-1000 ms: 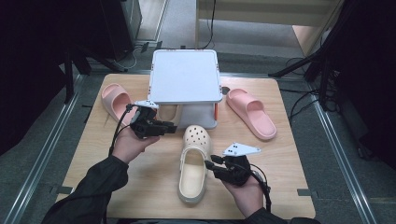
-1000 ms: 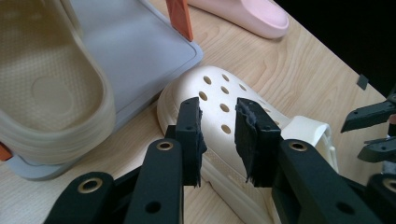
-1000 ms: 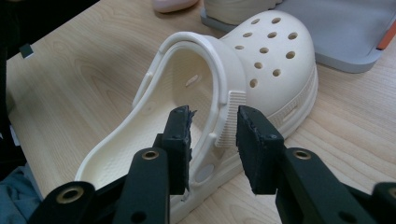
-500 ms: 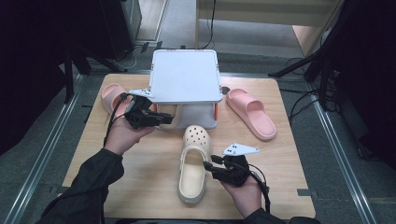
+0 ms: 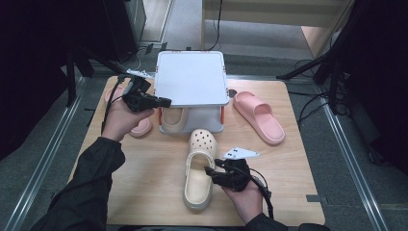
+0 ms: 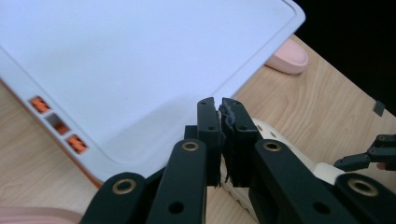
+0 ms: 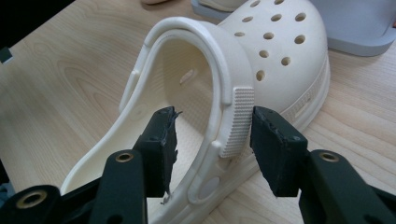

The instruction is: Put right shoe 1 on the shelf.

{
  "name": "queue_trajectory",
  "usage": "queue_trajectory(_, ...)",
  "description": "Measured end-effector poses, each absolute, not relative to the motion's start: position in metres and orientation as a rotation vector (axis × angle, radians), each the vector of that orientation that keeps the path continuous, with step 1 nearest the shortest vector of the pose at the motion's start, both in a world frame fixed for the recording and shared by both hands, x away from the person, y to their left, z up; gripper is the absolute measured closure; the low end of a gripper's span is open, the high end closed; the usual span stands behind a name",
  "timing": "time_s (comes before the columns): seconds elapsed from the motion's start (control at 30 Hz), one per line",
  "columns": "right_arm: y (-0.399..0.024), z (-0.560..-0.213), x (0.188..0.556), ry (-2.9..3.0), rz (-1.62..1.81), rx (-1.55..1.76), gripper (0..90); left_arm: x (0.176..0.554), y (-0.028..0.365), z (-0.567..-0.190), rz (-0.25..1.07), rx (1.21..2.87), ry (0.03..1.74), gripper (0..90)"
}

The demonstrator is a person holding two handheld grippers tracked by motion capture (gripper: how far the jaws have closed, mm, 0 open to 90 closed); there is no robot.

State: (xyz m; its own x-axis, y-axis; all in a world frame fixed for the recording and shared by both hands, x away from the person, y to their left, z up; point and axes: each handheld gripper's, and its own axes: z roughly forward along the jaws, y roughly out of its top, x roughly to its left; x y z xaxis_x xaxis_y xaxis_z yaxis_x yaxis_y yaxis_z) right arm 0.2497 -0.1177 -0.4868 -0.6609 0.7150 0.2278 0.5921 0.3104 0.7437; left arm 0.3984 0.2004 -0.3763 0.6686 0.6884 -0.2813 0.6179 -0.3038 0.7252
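Cream clog (image 7: pixel 261 60) strap between parted right jaws, left jaws closed

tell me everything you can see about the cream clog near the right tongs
The cream clog looks like moulded foam or rubber, with round holes over its toe and a heel strap swung forward over the opening. It lies sole down on the wooden table, toe toward the white rack. The right tongs straddle its side wall and ribbed strap end; their jaws have just been opening, and the pads stand clear of it.
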Motion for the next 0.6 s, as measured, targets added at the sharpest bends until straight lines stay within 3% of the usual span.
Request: queue_trajectory(0.6,-0.104,-0.499,0.267,2.335,1.190,1.224,51.7,0.420,0.221,-0.385,0.126,1.969,1.064,88.9)
